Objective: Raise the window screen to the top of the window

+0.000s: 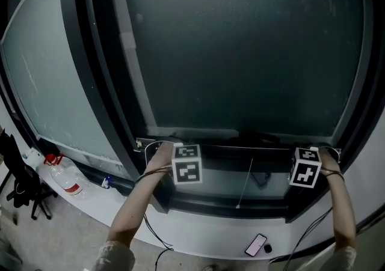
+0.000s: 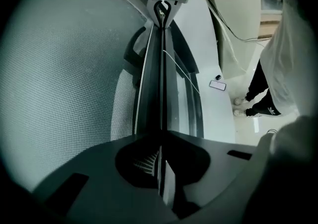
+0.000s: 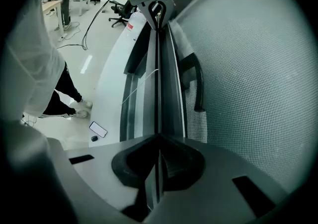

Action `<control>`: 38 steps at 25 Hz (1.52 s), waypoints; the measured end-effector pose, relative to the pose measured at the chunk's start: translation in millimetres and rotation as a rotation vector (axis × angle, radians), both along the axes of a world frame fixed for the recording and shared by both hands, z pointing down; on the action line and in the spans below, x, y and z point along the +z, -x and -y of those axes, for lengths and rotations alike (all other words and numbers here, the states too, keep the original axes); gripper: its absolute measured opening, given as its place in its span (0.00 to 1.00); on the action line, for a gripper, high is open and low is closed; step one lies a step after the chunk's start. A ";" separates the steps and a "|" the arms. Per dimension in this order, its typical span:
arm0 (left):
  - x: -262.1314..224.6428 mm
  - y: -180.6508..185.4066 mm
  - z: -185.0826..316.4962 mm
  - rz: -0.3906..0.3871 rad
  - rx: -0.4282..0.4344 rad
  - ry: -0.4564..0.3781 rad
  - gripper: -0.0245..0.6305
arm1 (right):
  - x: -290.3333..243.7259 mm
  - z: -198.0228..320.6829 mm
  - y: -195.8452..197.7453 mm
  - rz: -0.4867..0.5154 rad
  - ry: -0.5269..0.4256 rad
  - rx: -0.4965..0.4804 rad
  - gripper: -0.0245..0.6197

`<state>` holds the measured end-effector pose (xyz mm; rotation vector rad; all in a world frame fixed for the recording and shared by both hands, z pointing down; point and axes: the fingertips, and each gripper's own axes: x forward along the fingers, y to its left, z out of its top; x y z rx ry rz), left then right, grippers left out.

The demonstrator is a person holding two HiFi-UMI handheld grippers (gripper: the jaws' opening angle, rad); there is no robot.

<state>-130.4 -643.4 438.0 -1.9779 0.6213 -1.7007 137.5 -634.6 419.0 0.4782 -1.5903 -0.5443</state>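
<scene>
My left hand-held gripper (image 2: 161, 136) has its jaws pinched almost together on the thin bottom rail (image 2: 161, 79) of the window screen (image 2: 64, 84). My right hand-held gripper (image 3: 158, 138) is clamped the same way on the rail's other end. I judge that holding both ends keeps the rail level for the lift. The rail sits low in the window with the mesh stretched above it, so raising looks barely begun. A thin cord (image 1: 245, 182) hangs below the rail's middle, and a phone (image 1: 256, 244) lies further below. The only markings are black-and-white marker squares. A bottle (image 1: 67, 181) left of the rail carries a red label I cannot read.
</scene>
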 end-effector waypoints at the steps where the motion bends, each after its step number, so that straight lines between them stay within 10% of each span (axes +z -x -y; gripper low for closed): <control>1: -7.1 0.0 0.7 -0.004 0.004 -0.030 0.07 | -7.1 0.1 0.1 0.008 -0.018 0.002 0.07; 38: -504.9 11.6 19.2 0.021 -0.053 -1.036 0.07 | -494.1 17.6 4.5 -0.015 -0.979 0.010 0.07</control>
